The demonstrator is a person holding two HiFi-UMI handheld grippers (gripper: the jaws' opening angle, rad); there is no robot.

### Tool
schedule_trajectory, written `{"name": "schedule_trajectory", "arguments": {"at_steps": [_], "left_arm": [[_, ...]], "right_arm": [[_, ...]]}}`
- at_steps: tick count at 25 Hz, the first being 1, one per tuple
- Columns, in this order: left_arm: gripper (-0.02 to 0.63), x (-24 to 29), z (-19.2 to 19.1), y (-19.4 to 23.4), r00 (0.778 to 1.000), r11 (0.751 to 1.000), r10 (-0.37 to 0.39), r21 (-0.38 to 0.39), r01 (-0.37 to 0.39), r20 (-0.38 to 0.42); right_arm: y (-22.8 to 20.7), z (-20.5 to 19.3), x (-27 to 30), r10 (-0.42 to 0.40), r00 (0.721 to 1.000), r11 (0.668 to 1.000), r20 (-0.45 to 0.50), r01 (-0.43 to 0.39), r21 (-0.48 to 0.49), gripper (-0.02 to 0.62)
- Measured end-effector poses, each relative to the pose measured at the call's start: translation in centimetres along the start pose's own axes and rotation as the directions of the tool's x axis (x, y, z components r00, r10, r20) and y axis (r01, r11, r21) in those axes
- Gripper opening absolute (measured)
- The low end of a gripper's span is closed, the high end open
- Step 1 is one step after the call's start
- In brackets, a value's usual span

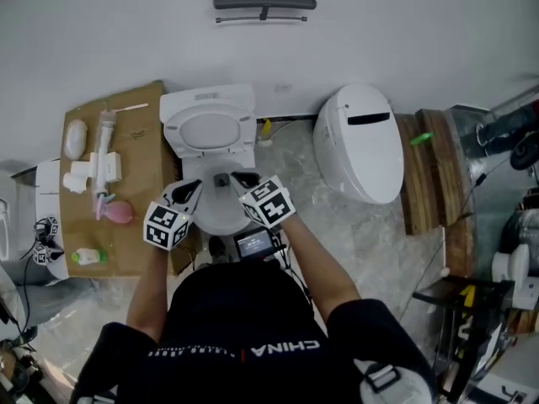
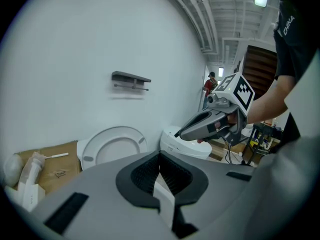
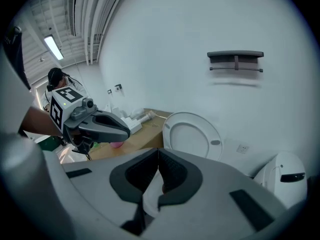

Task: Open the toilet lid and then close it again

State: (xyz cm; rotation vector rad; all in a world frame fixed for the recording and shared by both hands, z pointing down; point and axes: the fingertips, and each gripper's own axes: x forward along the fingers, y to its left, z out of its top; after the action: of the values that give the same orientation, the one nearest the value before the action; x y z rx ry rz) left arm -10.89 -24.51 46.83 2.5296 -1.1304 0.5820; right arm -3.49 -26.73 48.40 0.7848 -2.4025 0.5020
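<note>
**Ana:** Where is the toilet lid [image 1: 209, 130]?

**Ben:** It stands up against the wall, at 12 o'clock from both tools.

**Ana:** Are the tools holding anything?

**Ben:** No. The left tool [image 1: 194, 188] and the right tool [image 1: 240, 179] are both squeezed closed, with nothing in them.

**Ana:** Can you see the toilet bowl [image 1: 221, 219]?

**Ben:** Only a bit. The tools cover part of it. Another toilet [image 1: 358, 141] is at 3 o'clock.
</note>
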Motion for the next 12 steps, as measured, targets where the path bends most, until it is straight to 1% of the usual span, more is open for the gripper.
{"name": "schedule_trajectory", "arguments": {"at_steps": [3,8,12], "left_arm": [[0.009,0.1,0.3,0.7,1.0,1.0,0.02,0.0,-0.02,0.0],[0.011,0.4,0.2,0.8,1.0,1.0,0.027,-0.004,-0.027,-0.009],[0.011,1.3,0.5,2.2,0.999,0.999,0.037,0.018,-0.036,-0.025]], "right_arm": [[-0.3,0.6,0.2,0.012,1.0,1.0,0.008,-0.012,-0.011,0.015],[-0.5,-0.1,0.5,0.024,1.0,0.999,-0.018,-0.024,-0.022,0.015],[-1.0,0.3,1.4,0.037,0.999,0.998,-0.03,-0.038,-0.043,0.015]]}}
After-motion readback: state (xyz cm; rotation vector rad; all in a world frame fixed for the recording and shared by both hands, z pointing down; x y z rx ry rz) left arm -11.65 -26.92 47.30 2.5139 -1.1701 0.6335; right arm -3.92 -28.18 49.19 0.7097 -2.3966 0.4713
